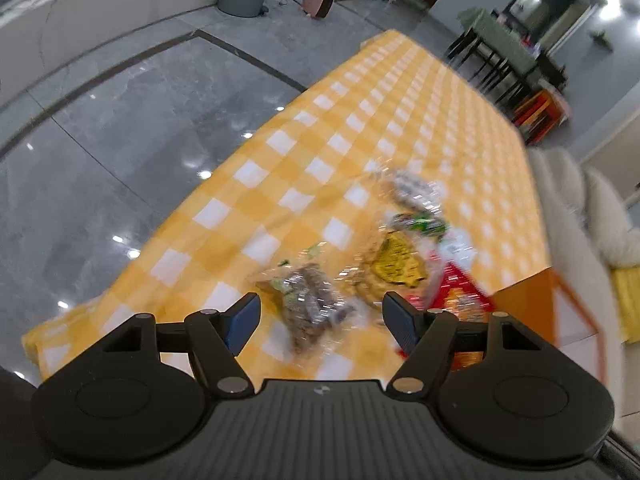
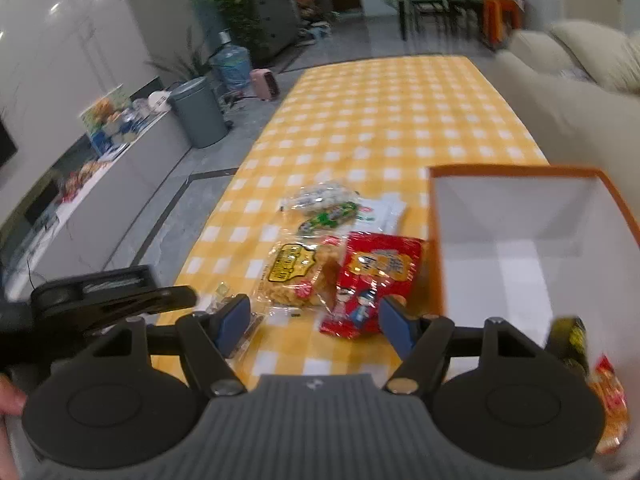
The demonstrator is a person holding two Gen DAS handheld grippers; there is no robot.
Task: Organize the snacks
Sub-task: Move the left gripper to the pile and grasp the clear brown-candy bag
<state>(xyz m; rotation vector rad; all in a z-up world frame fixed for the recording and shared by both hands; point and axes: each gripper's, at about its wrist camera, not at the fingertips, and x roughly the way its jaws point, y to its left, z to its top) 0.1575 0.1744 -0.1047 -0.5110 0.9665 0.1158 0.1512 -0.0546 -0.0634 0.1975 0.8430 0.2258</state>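
Note:
Several snack packets lie in a loose pile on the yellow checked tablecloth (image 2: 384, 120). My left gripper (image 1: 322, 320) is open just above a clear bag of brown pieces (image 1: 312, 300), which sits between its fingers without being pressed. Beyond it are a yellow-labelled biscuit bag (image 1: 396, 264) and a red packet (image 1: 460, 296). My right gripper (image 2: 314, 322) is open over the near end of the pile, above the red packet (image 2: 376, 276) and the biscuit bag (image 2: 296, 276). An orange box (image 2: 520, 240) with a white inside stands to the right and holds a dark packet (image 2: 568, 340) and an orange one (image 2: 608, 400).
A green packet (image 2: 328, 216), a clear one (image 2: 316, 196) and a white one (image 2: 380, 212) lie farther back. The table's left edge drops to grey floor (image 1: 120, 140). A grey bin (image 2: 198, 112) and a cream sofa (image 2: 560, 92) flank the table. The left gripper's black frame (image 2: 100, 296) shows at left.

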